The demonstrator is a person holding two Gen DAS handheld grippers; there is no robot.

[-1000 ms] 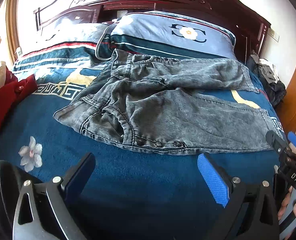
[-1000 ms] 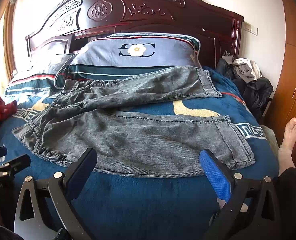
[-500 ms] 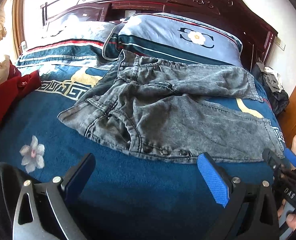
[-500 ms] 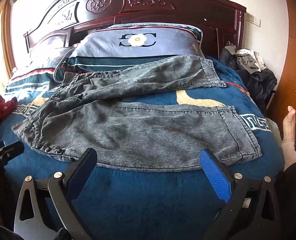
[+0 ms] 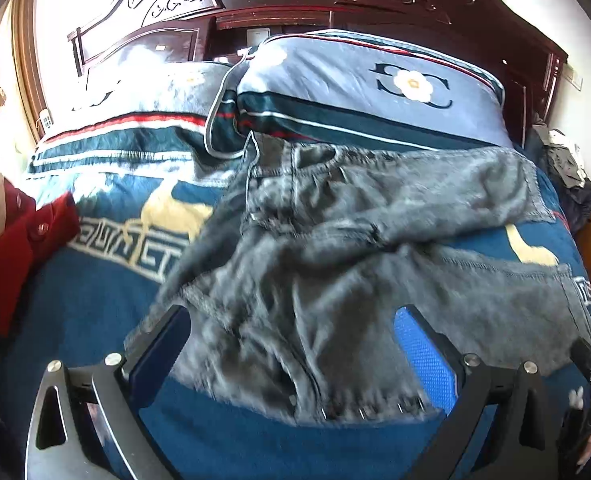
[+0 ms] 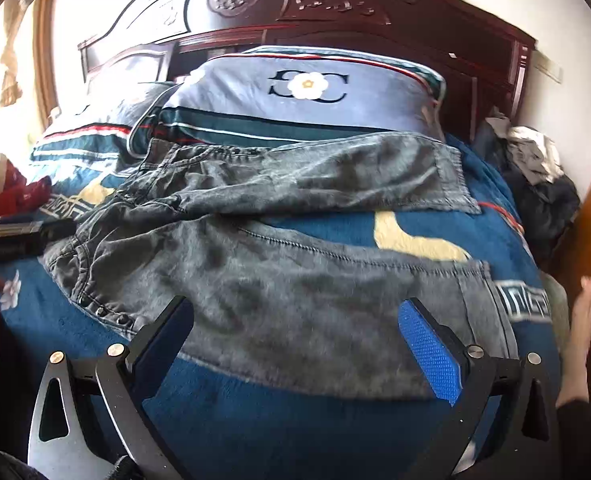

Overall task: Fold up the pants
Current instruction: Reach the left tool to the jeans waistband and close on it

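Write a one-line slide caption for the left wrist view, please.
Open left gripper over the waistband of grey jeans spread on a blue bed.

Jeans: one grey pair (image 5: 335,264) with two legs, spread on the bed
Pillows: two, a right one (image 6: 295,100) and a left one (image 5: 135,120)
Tools: two, a left tool (image 5: 291,344) and a right tool (image 6: 295,340)
Headboard: one of carved dark wood (image 6: 255,4)
Red garments: one (image 5: 23,248)
Clothes heaps: one beside the bed (image 6: 535,176)
Bare feet: one (image 6: 579,336)
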